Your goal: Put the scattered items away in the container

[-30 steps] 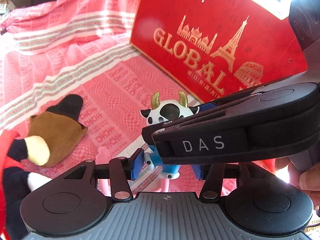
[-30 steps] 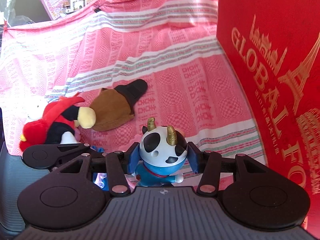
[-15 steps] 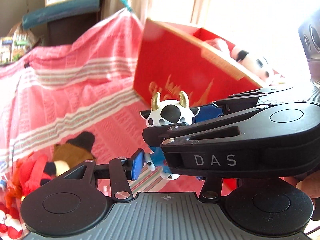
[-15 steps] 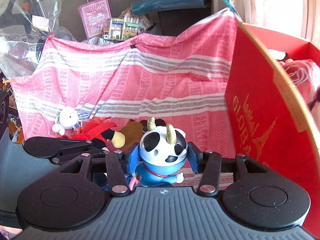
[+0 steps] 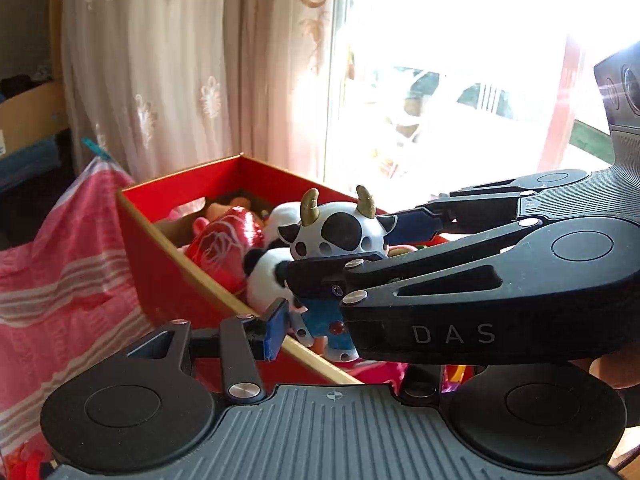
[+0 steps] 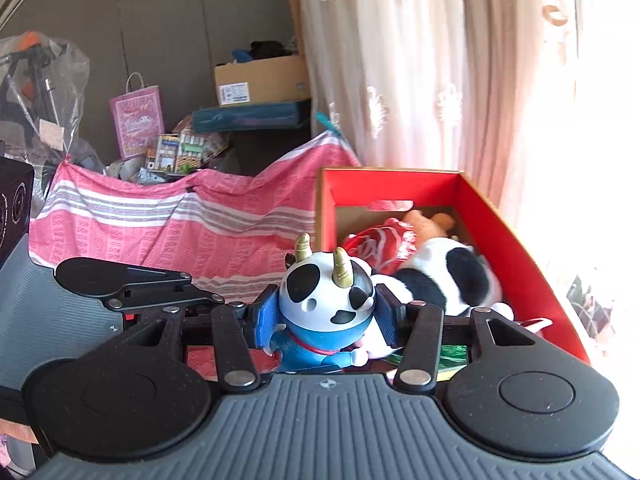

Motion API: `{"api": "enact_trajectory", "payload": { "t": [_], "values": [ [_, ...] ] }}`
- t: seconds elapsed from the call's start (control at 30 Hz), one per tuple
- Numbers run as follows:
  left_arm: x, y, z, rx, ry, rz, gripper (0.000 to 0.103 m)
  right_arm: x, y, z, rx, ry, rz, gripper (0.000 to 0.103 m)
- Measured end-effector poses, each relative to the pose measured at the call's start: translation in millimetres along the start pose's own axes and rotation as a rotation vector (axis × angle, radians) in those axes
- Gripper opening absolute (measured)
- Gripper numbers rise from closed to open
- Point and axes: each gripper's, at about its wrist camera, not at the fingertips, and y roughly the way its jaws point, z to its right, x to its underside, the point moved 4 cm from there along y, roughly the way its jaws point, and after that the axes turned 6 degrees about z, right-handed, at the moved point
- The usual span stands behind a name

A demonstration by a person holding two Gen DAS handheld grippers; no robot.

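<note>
Our right gripper (image 6: 322,316) has its blue pads (image 6: 262,322) pinched on either side of the cow figurine's (image 6: 326,300) spotted head, and we hold the toy above the near edge of the red box (image 6: 520,256), which sits beside the pink striped cloth (image 6: 168,224). Inside the box we see a panda plush (image 6: 452,280) and a shiny red foil item (image 6: 380,246). Our left gripper (image 5: 332,320) is spread, nothing between its pads, just under the figurine.

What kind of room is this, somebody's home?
Probably a lived-in home room used partly for storage: lace curtains at a sunny window, a cardboard box and gift bag stacked behind, toys in a red box.
</note>
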Motion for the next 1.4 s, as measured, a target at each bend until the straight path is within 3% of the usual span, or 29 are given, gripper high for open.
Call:
{"api": "enact_trajectory", "payload": {
  "t": [0.27,0.43,0.53,0.57,0.6,0.63,0.67,0.7,1.4],
  "values": [
    [-8,34,63,0.112,0.043,-0.034,0.052,15,-43,55,0.089,0.054,-0.016,0.056],
    [2,52,84,0.127,0.048,-0.079,0.052,32,-44,78,0.114,0.096,-0.050,0.056],
    [5,62,87,0.103,0.053,-0.100,0.053,37,-38,88,0.101,0.106,-0.072,0.057],
    [6,65,88,0.087,0.051,-0.104,0.064,39,-36,92,0.099,0.115,-0.068,0.065],
    [6,67,86,0.066,0.040,-0.103,0.065,39,-34,95,0.107,0.124,-0.064,0.073],
    [6,67,84,0.048,0.027,-0.100,0.074,40,-34,99,0.128,0.135,-0.051,0.087],
    [4,65,81,0.038,0.008,-0.091,0.084,41,-36,103,0.143,0.144,-0.035,0.088],
    [3,62,79,0.035,-0.005,-0.078,0.087,41,-37,106,0.146,0.155,-0.028,0.088],
    [14,63,76,-0.031,-0.010,-0.123,0.094,53,-32,104,0.101,0.166,-0.063,0.094]
  ]
}}
